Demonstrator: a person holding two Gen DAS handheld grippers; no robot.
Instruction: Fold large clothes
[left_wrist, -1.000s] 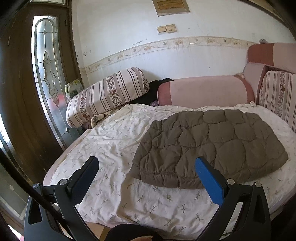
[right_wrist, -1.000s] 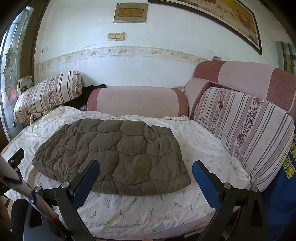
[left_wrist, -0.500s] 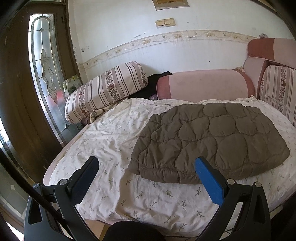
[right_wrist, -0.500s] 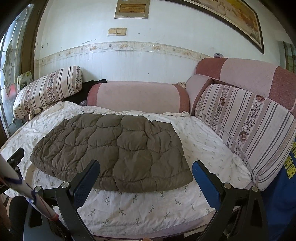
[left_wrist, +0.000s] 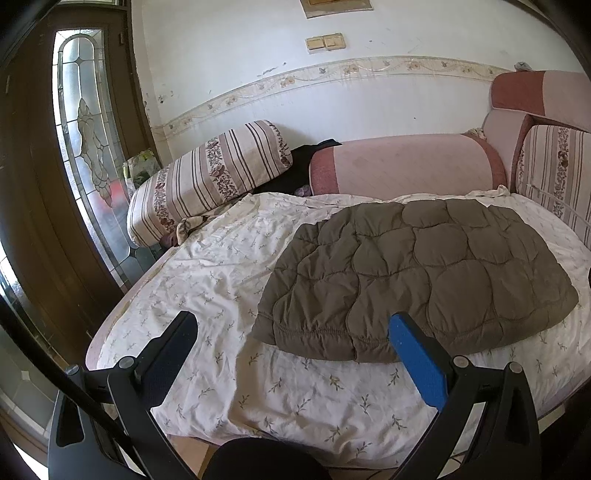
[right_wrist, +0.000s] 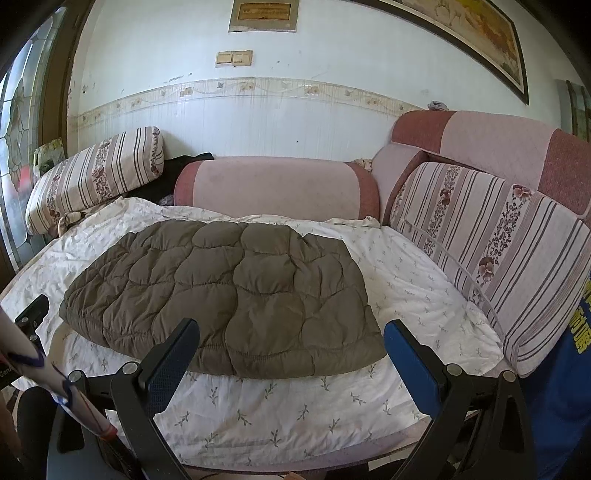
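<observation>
— Where's our jacket?
— Folded flat on the bed, near its front edge.
— Our tongs?
— Left tongs and right tongs both spread, holding nothing.

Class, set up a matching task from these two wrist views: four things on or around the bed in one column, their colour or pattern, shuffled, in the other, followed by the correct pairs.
Things:
1. quilted jacket
2. bed sheet
3. bolster by the glass door
4. bolster against the wall

Colour or pattern:
A. plain pink with darker red ends
B. olive brown
C. white with small leaf sprigs
D. stripes with floral bands

Pairs: 1-B, 2-C, 3-D, 4-A
</observation>
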